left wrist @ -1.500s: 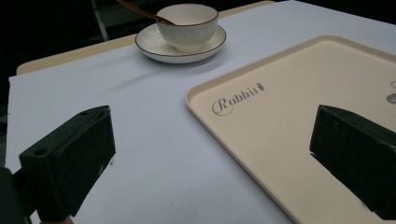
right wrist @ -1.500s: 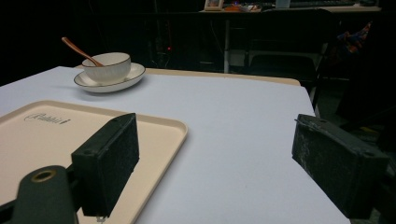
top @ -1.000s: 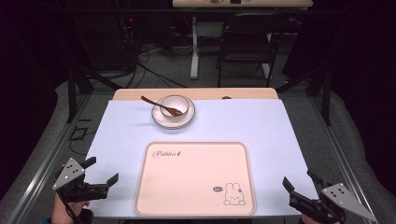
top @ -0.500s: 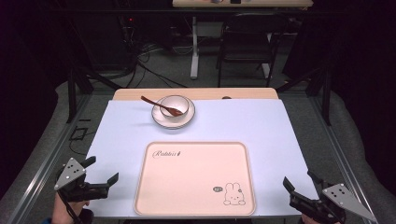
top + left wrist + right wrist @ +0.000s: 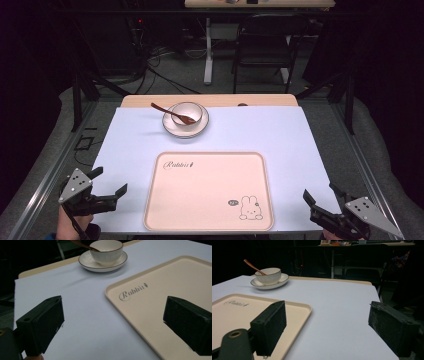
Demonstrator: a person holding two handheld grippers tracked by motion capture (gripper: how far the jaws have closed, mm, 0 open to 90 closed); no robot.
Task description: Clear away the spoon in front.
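White table (image 5: pixel 280 135): one tray (image 5: pixel 209 192), one bowl (image 5: pixel 187 114)

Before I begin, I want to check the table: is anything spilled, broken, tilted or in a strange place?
Nothing stands out. The bowl sits upright on its saucer, with the spoon resting in it. The tray lies flat and bare on the white cover. No spill or damage is visible.

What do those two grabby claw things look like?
The left gripper and the right gripper are black, each with two blocky, flat-faced jaws. On top of each sits a grey three-cornered plate dotted with small dark holes. A bit of blue sleeve peeks out below the left hand.
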